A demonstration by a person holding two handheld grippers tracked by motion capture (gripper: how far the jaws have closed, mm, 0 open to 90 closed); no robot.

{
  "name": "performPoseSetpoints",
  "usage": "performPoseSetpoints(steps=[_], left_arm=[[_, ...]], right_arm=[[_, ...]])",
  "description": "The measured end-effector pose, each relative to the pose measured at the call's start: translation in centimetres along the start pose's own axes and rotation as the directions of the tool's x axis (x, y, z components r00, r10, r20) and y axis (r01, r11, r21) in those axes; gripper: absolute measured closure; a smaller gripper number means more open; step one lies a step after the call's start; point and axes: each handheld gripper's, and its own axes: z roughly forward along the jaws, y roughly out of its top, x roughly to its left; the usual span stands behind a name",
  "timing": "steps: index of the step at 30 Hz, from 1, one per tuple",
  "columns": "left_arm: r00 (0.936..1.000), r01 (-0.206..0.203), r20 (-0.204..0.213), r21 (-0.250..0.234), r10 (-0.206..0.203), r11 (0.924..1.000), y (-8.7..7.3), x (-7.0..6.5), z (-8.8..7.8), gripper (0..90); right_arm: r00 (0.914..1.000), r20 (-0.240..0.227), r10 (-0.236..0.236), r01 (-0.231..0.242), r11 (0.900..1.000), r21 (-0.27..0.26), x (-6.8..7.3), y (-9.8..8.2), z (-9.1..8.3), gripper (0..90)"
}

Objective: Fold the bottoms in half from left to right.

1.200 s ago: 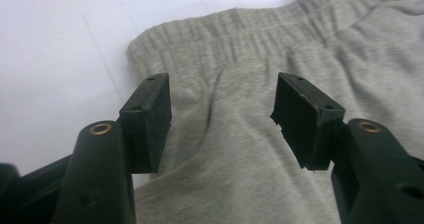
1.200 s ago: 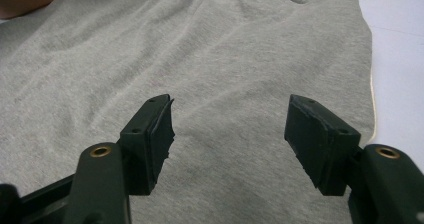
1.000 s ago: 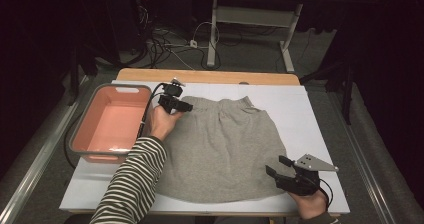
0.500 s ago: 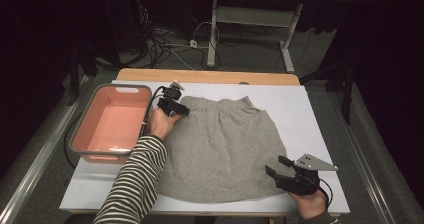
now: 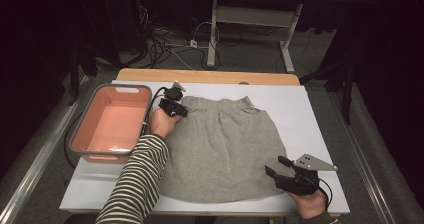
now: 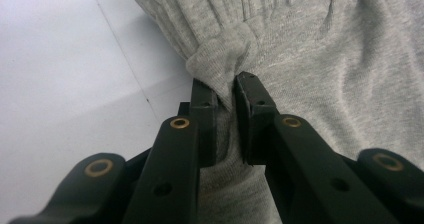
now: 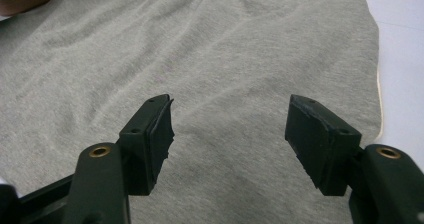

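Left gripper [image 6: 226,91] has just been closing and now pinches the waistband corner of the grey skirt [image 5: 225,149].
Spread flat on the white table [image 5: 310,109] beside a pink tub [image 5: 111,121], it reaches the right gripper [image 7: 230,129], jaws wide, empty, over the hem.

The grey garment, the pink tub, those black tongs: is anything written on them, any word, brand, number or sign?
None: no word, number or sign shows on the grey garment, the pink tub, the white table, or either pair of tongs, left and right.
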Motion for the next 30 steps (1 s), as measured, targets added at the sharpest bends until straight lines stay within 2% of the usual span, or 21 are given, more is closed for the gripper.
performPoseSetpoints(steps=[11, 17, 24, 27, 30], left_arm=[[1.0, 0.001, 0.009, 0.0, -0.001, 1.0, 0.1, -0.2, -0.4, 79.3], [0.9993, -0.026, 0.027, -0.016, 0.026, 0.9996, 0.1, -0.7, -1.6, 79.3], [0.9966, -0.057, 0.057, -0.038, 0.059, 0.9977, -0.1, -1.3, -3.0, 79.3], [0.9949, -0.071, 0.069, -0.045, 0.074, 0.9965, -0.2, -1.6, -3.4, 79.2], [0.9932, -0.082, 0.079, -0.049, 0.085, 0.9955, -0.3, -1.7, -3.7, 79.3]], right_arm=[[1.0, -0.003, -0.001, 0.001, 1.0, -0.003, 0.0, 0.0, 0.0, 35.9], [0.9999, 0.006, 0.012, -0.012, 1.0, -0.011, 0.1, 0.1, -0.1, 32.8], [0.9999, -0.013, 0.006, -0.006, 1.0, -0.009, 0.6, 0.3, 0.2, 35.8], [0.9986, -0.053, 0.011, -0.012, 1.0, -0.019, 0.9, 0.5, 0.5, 35.8], [0.9982, -0.059, -0.01, 0.009, 1.0, -0.009, 1.5, 0.6, 0.8, 36.1]])
